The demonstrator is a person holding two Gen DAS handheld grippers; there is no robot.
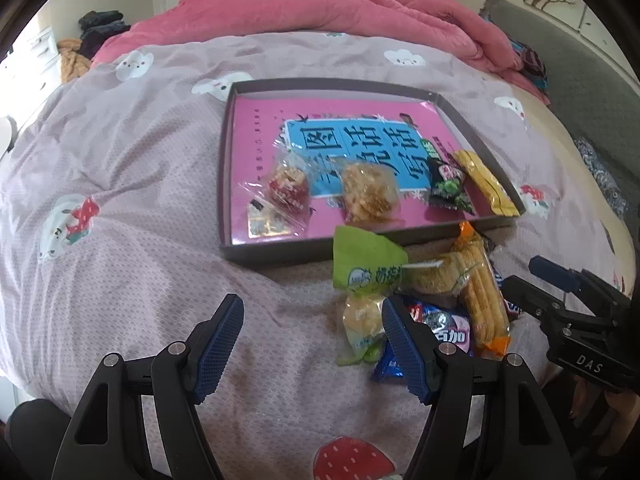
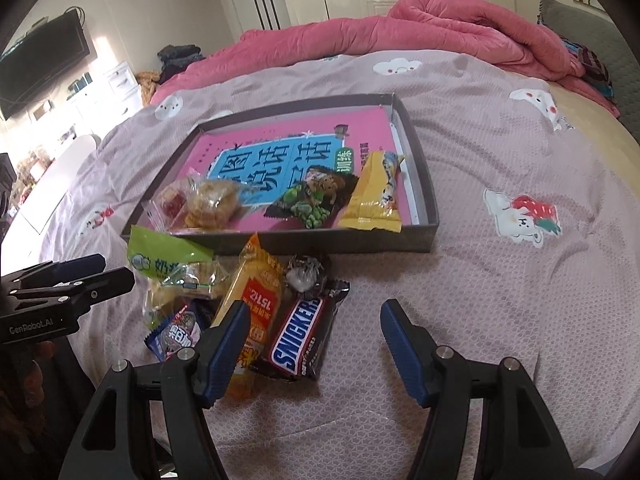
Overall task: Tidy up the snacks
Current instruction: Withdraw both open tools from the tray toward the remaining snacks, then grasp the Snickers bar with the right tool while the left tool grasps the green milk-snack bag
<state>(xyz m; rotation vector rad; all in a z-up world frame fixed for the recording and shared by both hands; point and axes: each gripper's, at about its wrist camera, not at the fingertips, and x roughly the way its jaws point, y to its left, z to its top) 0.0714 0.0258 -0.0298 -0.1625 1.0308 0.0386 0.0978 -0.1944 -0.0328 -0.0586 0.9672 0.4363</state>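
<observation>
A shallow dark grey cardboard box (image 2: 424,184) lies on the mauve cartoon-print bedspread (image 2: 500,280), with a pink book showing a blue title panel (image 1: 264,128) flat on its floor. Four wrapped snacks are already lined along its near side: a clear-wrapped red sweet (image 1: 286,188) at the left, a clear-wrapped golden crisp cake (image 1: 368,196), a black packet of green peas (image 2: 316,200) and a yellow foil bar (image 2: 374,196) at the right.

The unsorted pile sits on the bed just outside the box's near wall: a green-and-clear pastry bag (image 2: 172,260), a long orange pack of rice sticks (image 2: 256,300), a brown Snickers bar (image 2: 300,336), a small blue-and-purple foil packet (image 2: 180,330) and a small silver-wrapped sweet (image 2: 302,274).

The job looks partway done, and the step in hand seems to be choosing the next item. The left hand-held gripper (image 1: 312,344) hangs with its jaws apart and nothing between them, just left of the pile; its right pad stands in front of the blue packet. The right hand-held gripper (image 2: 314,344) is likewise spread and empty, with the Snickers bar lying between its fingers but unpinched.

Likely next: lower the right one, close across the bar's width, then carry it to the free space in the box.
</observation>
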